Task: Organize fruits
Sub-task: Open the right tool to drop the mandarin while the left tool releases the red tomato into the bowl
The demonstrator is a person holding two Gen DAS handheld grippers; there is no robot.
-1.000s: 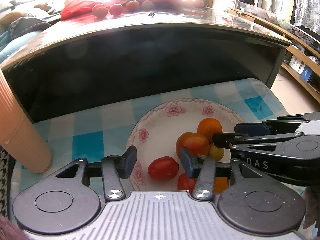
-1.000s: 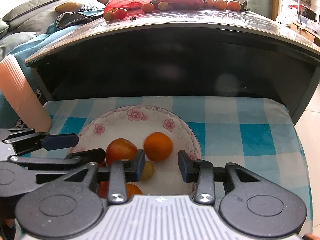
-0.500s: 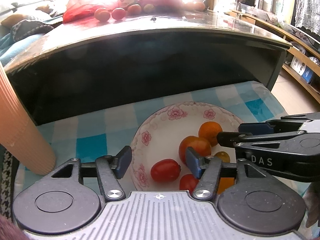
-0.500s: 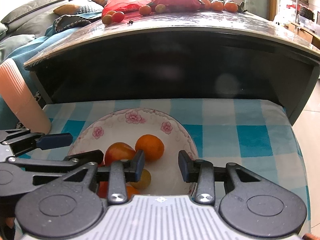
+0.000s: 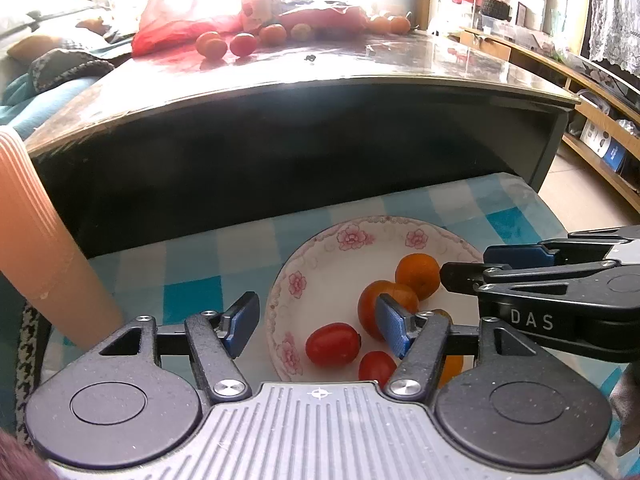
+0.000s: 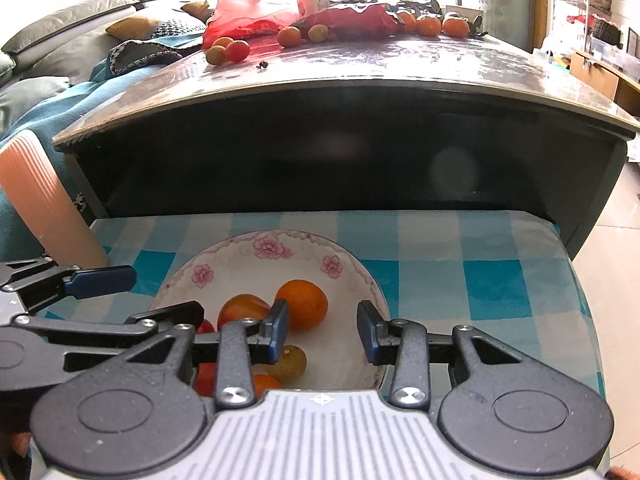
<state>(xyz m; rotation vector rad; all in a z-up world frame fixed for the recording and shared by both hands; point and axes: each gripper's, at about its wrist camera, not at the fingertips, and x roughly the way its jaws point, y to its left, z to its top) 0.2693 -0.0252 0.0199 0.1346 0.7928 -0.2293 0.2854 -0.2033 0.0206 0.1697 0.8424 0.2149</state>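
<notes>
A white floral plate [image 5: 320,276] [image 6: 352,272] sits on a blue checked cloth and holds several fruits: an orange [image 5: 418,276] [image 6: 302,304], a large tomato [image 5: 380,300] [image 6: 242,310], a red cherry tomato [image 5: 332,345] and a yellowish fruit [image 6: 290,364]. My left gripper [image 5: 318,326] is open and empty above the plate's near left part. My right gripper [image 6: 322,332] is open and empty above the plate's near right part; it also shows in the left wrist view [image 5: 560,292]. More loose fruits [image 6: 228,51] lie on the far table.
A dark glossy table [image 6: 360,80] rises behind the cloth, with a red bag [image 6: 248,12], a box and oranges [image 6: 432,24] at its back. A ribbed peach cylinder [image 5: 36,248] stands left. A sofa is far left, shelves far right.
Both grippers have risen and drawn back from the plate, so the plate sits lower and the far table top shows more. Both stay open and empty.
</notes>
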